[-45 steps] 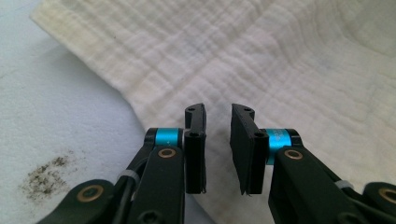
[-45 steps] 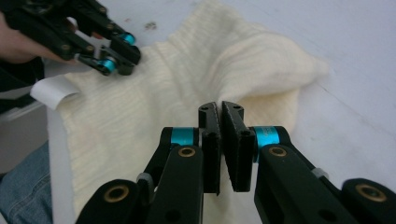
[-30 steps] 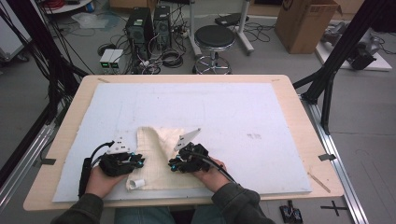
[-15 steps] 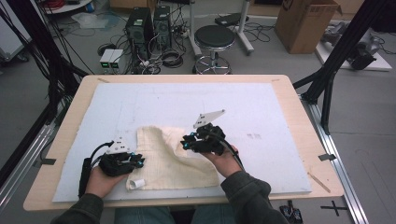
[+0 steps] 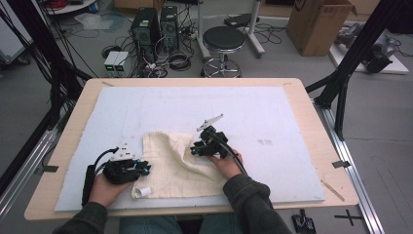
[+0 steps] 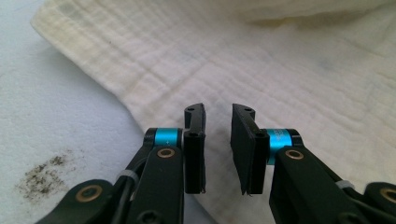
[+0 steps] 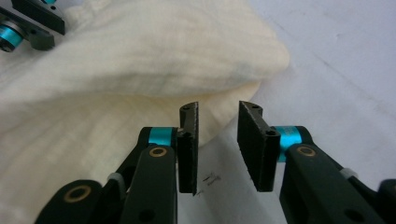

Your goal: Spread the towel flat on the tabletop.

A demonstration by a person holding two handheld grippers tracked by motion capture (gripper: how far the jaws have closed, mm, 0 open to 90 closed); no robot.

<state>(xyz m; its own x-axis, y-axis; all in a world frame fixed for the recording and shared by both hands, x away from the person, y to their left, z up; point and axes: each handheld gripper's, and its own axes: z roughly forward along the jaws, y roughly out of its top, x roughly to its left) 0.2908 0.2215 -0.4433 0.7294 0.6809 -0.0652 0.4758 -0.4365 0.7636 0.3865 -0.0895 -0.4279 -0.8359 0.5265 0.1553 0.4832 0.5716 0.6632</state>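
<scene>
A cream cloth [image 5: 170, 161] is seen in the lower centre of the high view, spread on the pale blue mat [image 5: 272, 112] that covers the wooden table [image 5: 311, 102]. Most of the cloth lies flat, while its upper right part is folded over on itself into a rounded hump. A small rolled tag [image 5: 142, 192] is seen at the lower left corner of the cloth.

The left gripper [image 5: 141, 168] is held at the lower left of the high view, at the left edge of the cloth. In the left gripper view its jaws are seen parted, with a clear gap between them and nothing gripped; the left gripper [image 6: 218, 140] hangs over the edge of the cloth [image 6: 261, 70], with the mat [image 6: 51, 126] at the left of the frame, where a dark speckled stain [image 6: 44, 175] is visible.

The right gripper [image 5: 197, 147] is held near the centre of the high view, at the folded right part of the cloth. In the right gripper view its jaws are likewise seen apart and hold nothing; the right gripper [image 7: 218, 140] points at the rounded fold of the cloth [image 7: 154, 60], and bare mat [image 7: 336, 60] is seen between and beyond the jaws. The other gripper [image 7: 28, 23] appears in the upper left corner of that view.
</scene>
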